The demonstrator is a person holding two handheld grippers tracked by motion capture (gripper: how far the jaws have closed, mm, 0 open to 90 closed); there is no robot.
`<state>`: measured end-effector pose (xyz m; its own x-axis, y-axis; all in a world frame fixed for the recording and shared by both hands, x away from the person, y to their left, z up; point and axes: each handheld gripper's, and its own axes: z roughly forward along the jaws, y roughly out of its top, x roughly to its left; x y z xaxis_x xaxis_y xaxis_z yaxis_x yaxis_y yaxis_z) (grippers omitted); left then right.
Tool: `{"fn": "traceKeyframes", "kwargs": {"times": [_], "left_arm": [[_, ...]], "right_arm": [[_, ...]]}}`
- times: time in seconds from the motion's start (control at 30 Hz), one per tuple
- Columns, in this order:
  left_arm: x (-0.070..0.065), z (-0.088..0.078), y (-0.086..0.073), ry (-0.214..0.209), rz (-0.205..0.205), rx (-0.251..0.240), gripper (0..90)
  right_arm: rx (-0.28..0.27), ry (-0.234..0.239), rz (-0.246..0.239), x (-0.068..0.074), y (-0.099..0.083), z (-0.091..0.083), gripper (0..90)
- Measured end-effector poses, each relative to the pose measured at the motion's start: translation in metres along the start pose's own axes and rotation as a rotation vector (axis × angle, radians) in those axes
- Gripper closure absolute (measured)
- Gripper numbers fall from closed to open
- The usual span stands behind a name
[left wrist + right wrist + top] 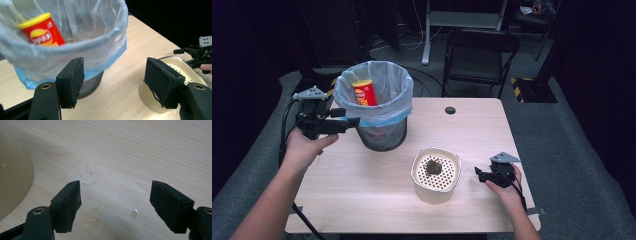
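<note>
Two grippers are out over the table, and neither has anything in it. Nearest me, the right gripper rests low just beside the cream strainer pot, its jaws standing moderately apart over bare wood. In the right gripper view a few water drops lie between and in front of them. Inside the pot's perforated insert sits a dark wet clump, untouched.

Farther on, to the left, the left gripper is held level against the near side of the mesh waste bin. Its tips are at the turned-down edge of the pale blue bag that lines the bin. From the left gripper view its jaws are apart with nothing pinched, and the bag's rim hangs just beyond them.

My guess is that the step in hand is readying the bin, either steadying it or catching the bag's edge, so the pot's leavings can be tipped in. If so, the left gripper needs to nip the bag or rim firmly without dragging the liner off. The right then has to take the pot by its wall and carry it level, since the table is already wet.

A red crisp can with a yellow lid leans inside the bin. It carries a round yellow emblem with white lettering across it, too blurred for me to read. Beyond the table stands a dark folding chair.
</note>
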<state>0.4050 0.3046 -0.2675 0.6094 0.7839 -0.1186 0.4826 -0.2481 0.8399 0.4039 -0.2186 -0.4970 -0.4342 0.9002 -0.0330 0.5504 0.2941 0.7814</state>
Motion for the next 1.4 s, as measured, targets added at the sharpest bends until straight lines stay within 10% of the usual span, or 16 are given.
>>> {"fn": "traceKeyframes", "kwargs": {"times": [1.4], "left_arm": [[0.001,0.069,-0.194,0.054,-0.036,0.061,33.1]], "right_arm": [[0.001,-0.001,-0.005,0.0,-0.001,0.0,24.6]]}}
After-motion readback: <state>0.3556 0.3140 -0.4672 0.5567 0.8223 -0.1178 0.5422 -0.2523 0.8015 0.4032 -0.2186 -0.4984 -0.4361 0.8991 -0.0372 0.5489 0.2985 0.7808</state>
